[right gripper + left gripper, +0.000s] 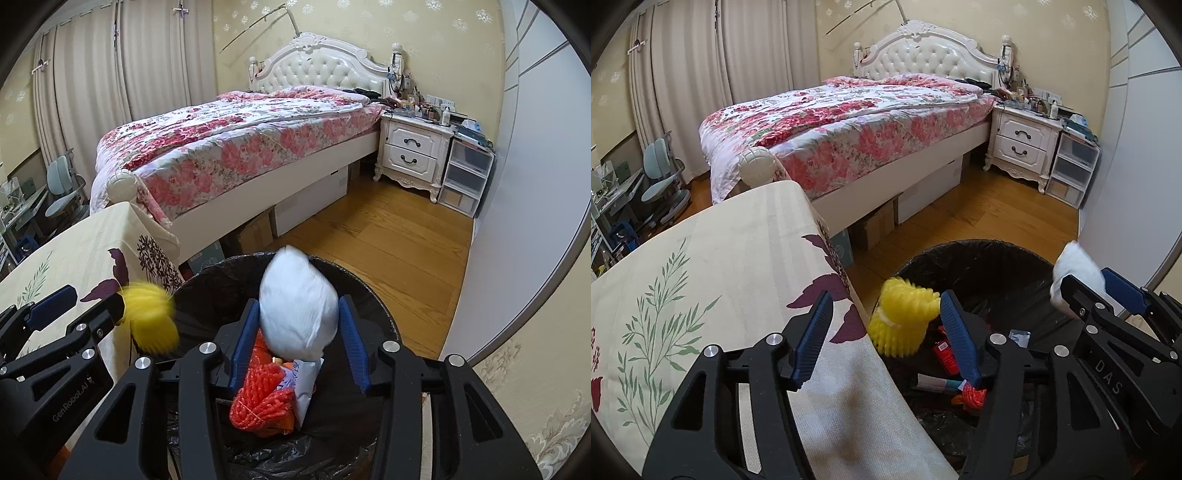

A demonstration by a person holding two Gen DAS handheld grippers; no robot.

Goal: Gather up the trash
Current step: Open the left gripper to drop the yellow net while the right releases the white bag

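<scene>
A bedroom with a wooden floor point(388, 251) fills both wrist views. The largest thing is a bed point(849, 122) under a red-and-pink floral quilt, with a white tufted headboard; a white two-drawer nightstand point(1021, 144) stands just beside it. Nearer the cameras is a worktop point(701, 295) covered by a cream cloth printed with green leaves and dark purple flowers. Just beside its edge, on the floor, stands a round trash bin point(373, 291) lined with a black bag, already holding a red mesh net point(262, 402) and bits of paper packaging. The left claw point(884, 317) is over the worktop's edge and the bin rim with its blue pads standing wide; a yellow mesh net point(905, 321), blurred, sits between them against the right-hand pad, clear of the other pad, so it looks loose rather than gripped. The right claw point(299, 332) is above the bin mouth, half open; a white crumpled plastic bag point(297, 306), also blurred, fills the space between its blue pads, and whether the pads press on it cannot be told.
</scene>
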